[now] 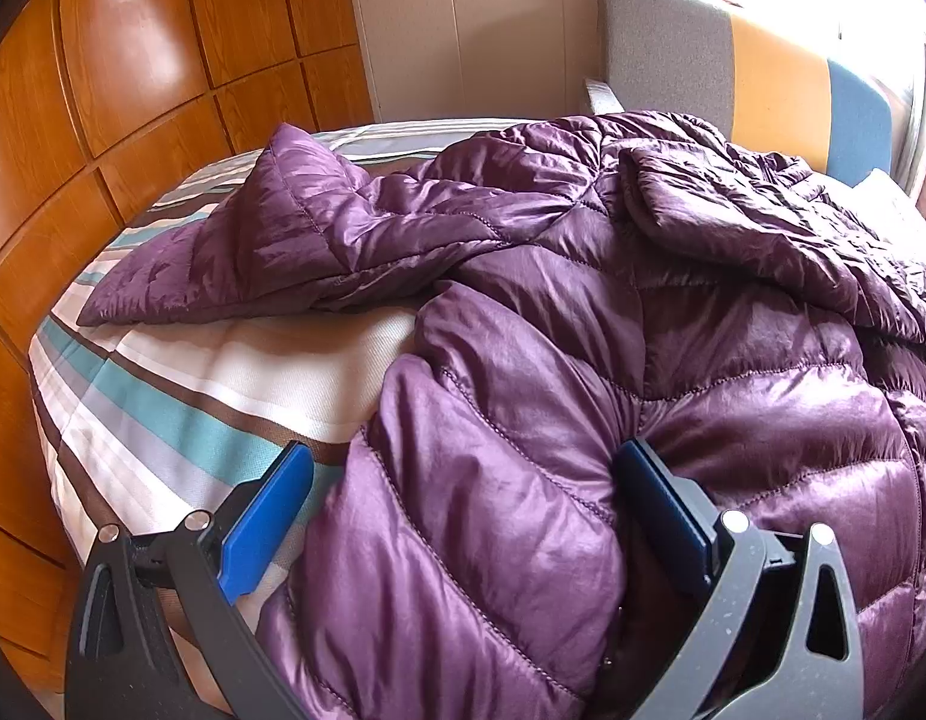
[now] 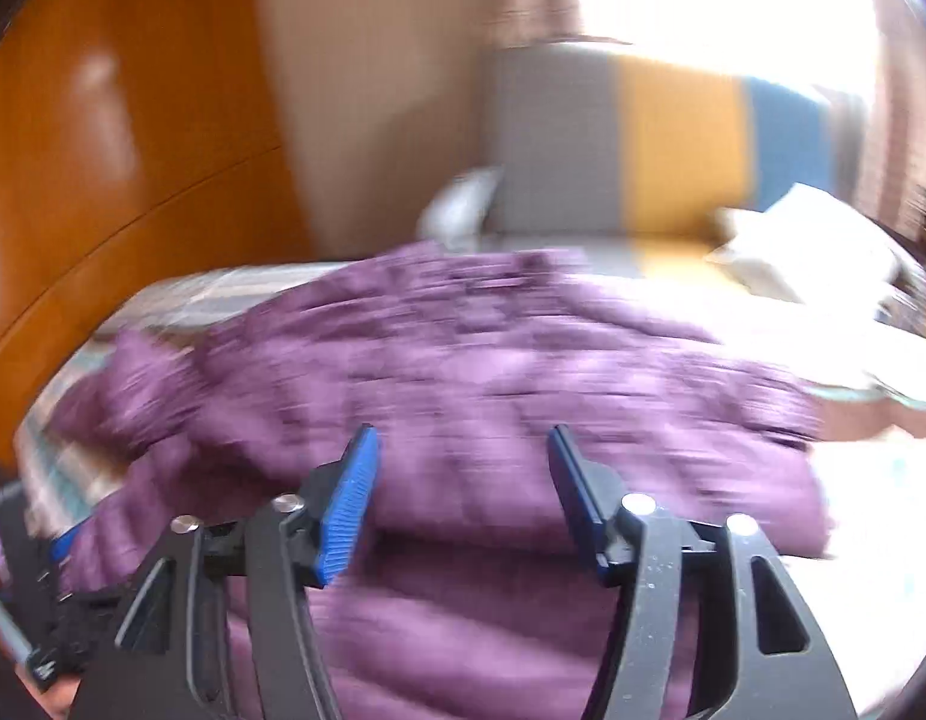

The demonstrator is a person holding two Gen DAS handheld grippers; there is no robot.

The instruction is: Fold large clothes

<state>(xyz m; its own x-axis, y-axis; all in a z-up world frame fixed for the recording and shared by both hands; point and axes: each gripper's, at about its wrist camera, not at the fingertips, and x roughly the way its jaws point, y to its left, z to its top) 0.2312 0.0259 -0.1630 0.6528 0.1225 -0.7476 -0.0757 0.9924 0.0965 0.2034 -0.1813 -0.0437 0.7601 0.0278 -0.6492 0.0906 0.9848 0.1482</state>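
Bedroom, daylight from a bright window; glossy wooden wardrobe panels [image 1: 133, 60] run along one side of the bed [image 1: 181, 396].

Left tool [image 1: 463, 516]: jaws stand wide, a thick bulge of the purple quilted jacket [image 1: 583, 312] sitting between the blue pads [image 1: 265, 528]. The far pad is tucked against the fabric; the near one stands clear of it over the striped sheet. I cannot call it a firm grip; it reads as open around the fold.

Right tool [image 2: 463, 498]: jaws about half apart, nothing pinched between them, hovering just above the jacket's near edge. That view is smeared, so fine detail is lost.

Jacket lies sprawled across most of the bed, one sleeve [image 1: 271, 234] thrown out toward the wardrobe side, the body rumpled and doubled on itself near the headboard [image 1: 763, 78].

Risks, as I judge them: the shell is slick and shiny, so a fold may slide out of the pads if they close on too little cloth. Puffy fill springs back, so creases may not stay put. The loose sleeve could drag or bunch beneath the body when the next fold goes over.

Materials: satin-like nylon with stitched channels, soft rounded baffles; woven cotton sheet in teal, brown and white stripes; upholstered headboard in grey, mustard and blue blocks; a white pillow [image 2: 811, 240] beside it.
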